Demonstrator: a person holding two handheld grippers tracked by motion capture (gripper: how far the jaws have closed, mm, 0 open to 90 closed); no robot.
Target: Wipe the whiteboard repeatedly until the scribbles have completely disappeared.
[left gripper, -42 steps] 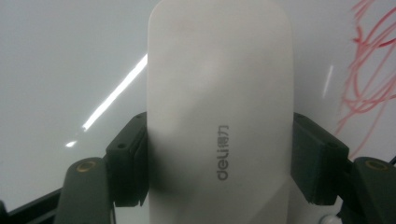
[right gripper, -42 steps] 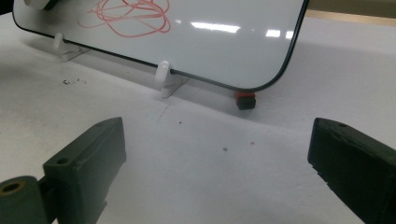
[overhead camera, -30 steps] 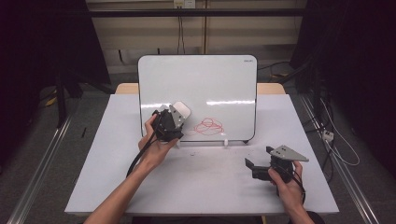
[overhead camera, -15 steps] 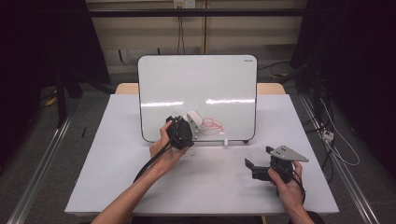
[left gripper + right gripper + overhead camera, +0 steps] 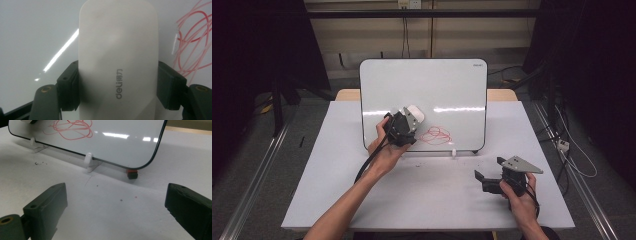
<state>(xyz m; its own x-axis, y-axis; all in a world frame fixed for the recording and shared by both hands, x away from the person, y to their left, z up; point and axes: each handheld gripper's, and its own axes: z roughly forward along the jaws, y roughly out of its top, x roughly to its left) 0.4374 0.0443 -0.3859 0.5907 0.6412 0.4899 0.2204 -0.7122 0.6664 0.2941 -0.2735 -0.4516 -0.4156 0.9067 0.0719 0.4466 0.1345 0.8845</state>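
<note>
While the left gripper is held against the whiteboard, its jaws are clamped on a white eraser, one pad on each long side, the eraser's body rising between them toward 12 o'clock in the left gripper view. Red scribble lies at 3 o'clock of the eraser on the board, just beside it and not covered. Board stands upright on the worktop. Right gripper sits low over the worktop at 4 o'clock of the board, well apart from the eraser, jaws spread wide with nothing between them.
</note>
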